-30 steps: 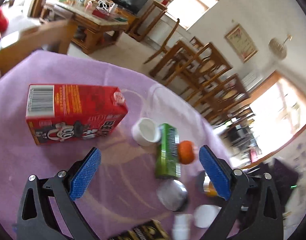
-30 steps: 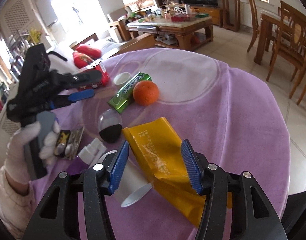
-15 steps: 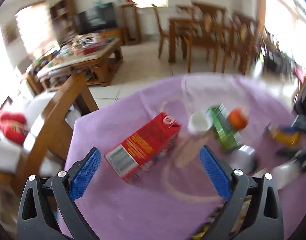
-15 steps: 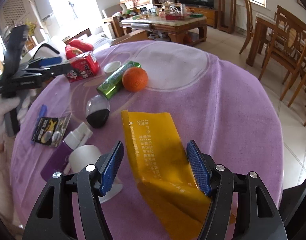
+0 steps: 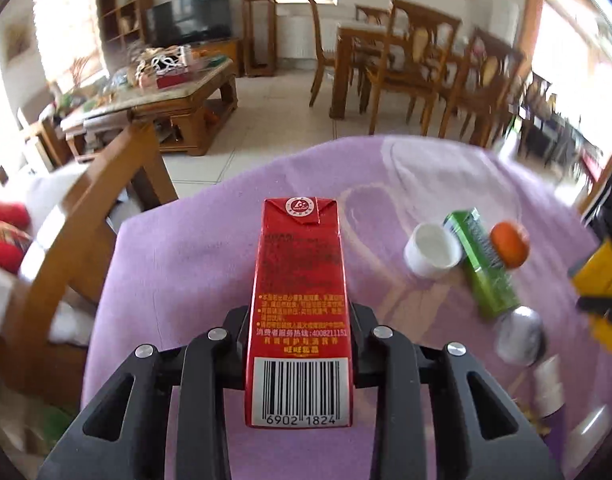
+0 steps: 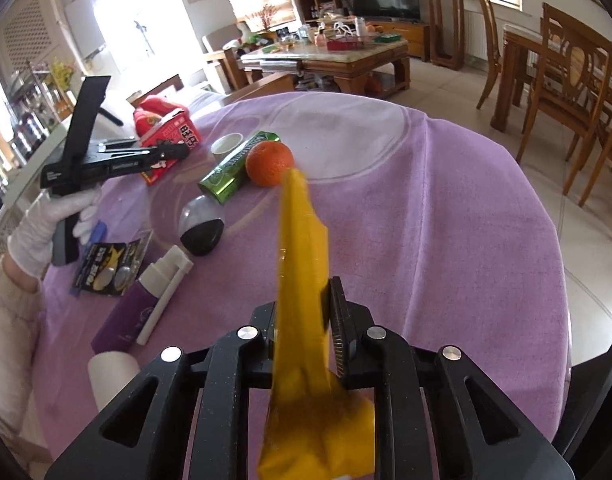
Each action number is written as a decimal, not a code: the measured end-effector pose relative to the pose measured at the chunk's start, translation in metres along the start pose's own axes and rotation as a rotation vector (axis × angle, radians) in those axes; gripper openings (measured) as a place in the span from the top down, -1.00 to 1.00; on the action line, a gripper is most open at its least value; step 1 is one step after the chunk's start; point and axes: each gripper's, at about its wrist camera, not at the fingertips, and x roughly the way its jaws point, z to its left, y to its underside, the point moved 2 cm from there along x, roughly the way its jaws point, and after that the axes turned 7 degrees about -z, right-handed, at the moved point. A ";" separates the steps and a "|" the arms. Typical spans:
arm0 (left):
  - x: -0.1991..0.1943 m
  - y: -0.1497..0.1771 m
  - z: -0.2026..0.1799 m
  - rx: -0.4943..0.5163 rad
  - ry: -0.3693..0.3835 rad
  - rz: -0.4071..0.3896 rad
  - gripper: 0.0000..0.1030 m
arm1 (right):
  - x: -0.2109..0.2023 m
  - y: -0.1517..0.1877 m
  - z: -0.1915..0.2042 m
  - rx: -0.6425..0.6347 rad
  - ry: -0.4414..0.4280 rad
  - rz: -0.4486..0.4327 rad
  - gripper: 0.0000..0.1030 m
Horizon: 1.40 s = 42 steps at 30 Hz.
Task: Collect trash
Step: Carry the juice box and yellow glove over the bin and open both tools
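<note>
- My left hand-held gripper (image 5: 300,320) is clamped on the red carton (image 5: 300,280), left of the orange (image 5: 509,244) on the desk (image 5: 186,280).
- My right hand-held gripper (image 6: 302,316) is pinching the yellow wrapper (image 6: 302,248), nearer me than the orange.
- Looks like both grabs are done; next, carry them off to a bin. None in sight.

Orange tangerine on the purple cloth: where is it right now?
In the right wrist view the round orange tangerine sits left of centre, against the green foil packet; the tip of the yellow plastic bag overlaps it in that view.
</note>
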 end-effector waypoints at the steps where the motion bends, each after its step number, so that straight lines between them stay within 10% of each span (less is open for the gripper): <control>1: -0.007 0.001 -0.002 -0.010 0.006 -0.022 0.38 | -0.006 0.002 -0.002 0.001 0.002 -0.007 0.68; 9: -0.078 -0.009 -0.061 -0.046 0.072 -0.229 0.38 | -0.057 0.000 -0.004 0.082 -0.007 -0.149 0.68; 19: -0.135 -0.009 -0.214 -0.052 0.330 -0.405 0.37 | -0.166 0.011 -0.049 0.215 0.105 -0.398 0.68; 33: -0.077 0.001 -0.437 0.123 0.576 -0.332 0.37 | -0.315 0.088 -0.204 0.480 0.442 -0.698 0.68; 42: -0.030 0.019 -0.481 0.205 0.587 -0.252 0.37 | -0.317 0.114 -0.250 0.508 0.455 -0.663 0.68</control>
